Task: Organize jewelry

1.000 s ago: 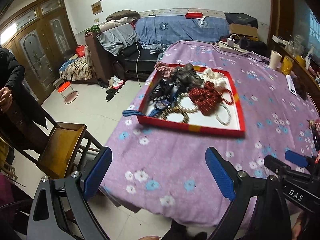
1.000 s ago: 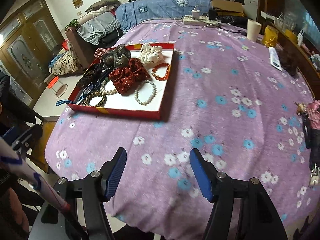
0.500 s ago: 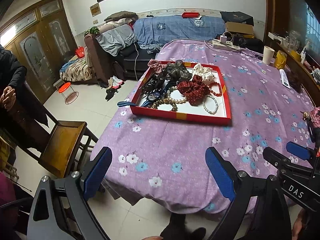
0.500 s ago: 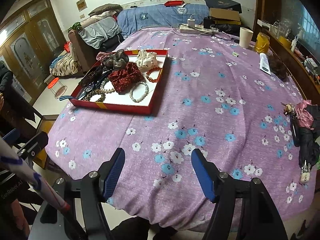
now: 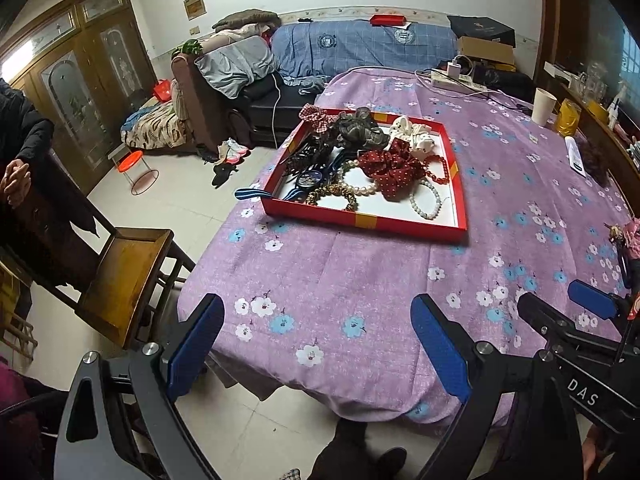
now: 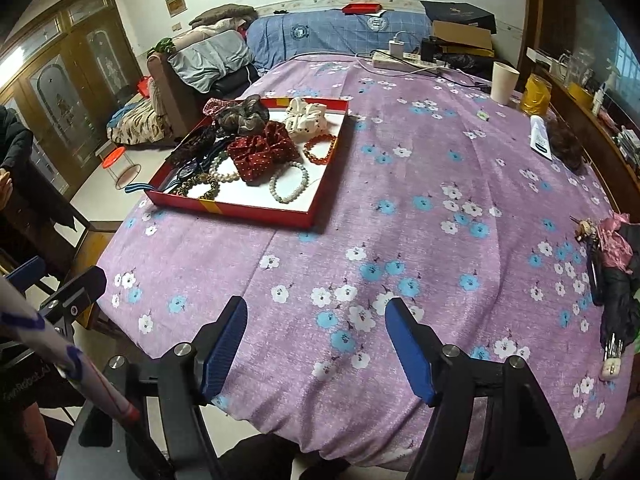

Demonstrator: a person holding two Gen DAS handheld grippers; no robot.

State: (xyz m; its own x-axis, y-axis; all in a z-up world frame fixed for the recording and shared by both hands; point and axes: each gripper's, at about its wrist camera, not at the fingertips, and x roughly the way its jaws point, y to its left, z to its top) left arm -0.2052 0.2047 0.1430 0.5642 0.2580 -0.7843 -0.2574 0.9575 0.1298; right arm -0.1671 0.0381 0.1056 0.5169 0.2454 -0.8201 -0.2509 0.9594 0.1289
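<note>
I can't tell what the dark tangle [image 5: 310, 152] at the left edge of the red tray [image 5: 364, 220] is. The red scrunchie [image 6: 262, 152] hides part of the pearl bracelet [image 6: 222, 170].

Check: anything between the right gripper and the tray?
Nothing visible. Only bare purple cloth lies between the right gripper, jaws open and empty, and the red tray, which sits ahead and to its left.

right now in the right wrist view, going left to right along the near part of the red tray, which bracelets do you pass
gold-brown beaded bracelet → white pearl bracelet → pale green bead bracelet, all lying on the white floor of the red cardboard tray; the orange-red bead bracelet sits farther back.
</note>
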